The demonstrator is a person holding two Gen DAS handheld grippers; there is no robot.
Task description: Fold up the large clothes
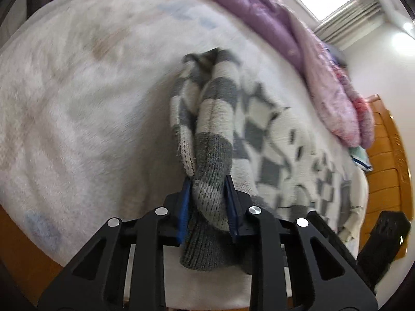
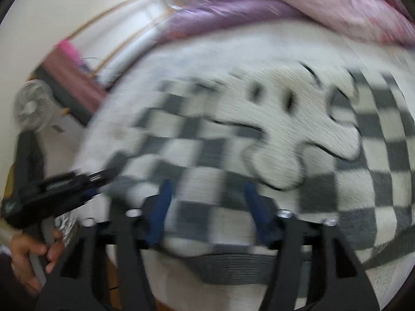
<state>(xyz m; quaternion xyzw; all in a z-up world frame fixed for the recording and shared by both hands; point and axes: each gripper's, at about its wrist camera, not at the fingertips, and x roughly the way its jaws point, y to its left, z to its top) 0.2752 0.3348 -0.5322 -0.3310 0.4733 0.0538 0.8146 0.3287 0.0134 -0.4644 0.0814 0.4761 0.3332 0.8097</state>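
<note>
A grey-and-cream checkered knit sweater [image 1: 275, 134] lies on the white fluffy bed cover [image 1: 77, 108]. One sleeve [image 1: 218, 103] is lifted off the bed and hangs twisted, cuff end toward the camera. My left gripper [image 1: 207, 181] is shut on it, blue pads pressing both sides of the knit. In the blurred right wrist view, my right gripper [image 2: 208, 185] stands open over the sweater [image 2: 272, 119] near its grey ribbed hem [image 2: 233, 267]. Its pads are wide apart and press on nothing.
A purple and pink quilt [image 1: 280, 33] is heaped along the bed's far side. A wooden headboard [image 1: 389, 160] stands at the right. A hand [image 2: 31, 256] grips a black handle at the lower left, and a fan [image 2: 32, 108] stands beside the bed.
</note>
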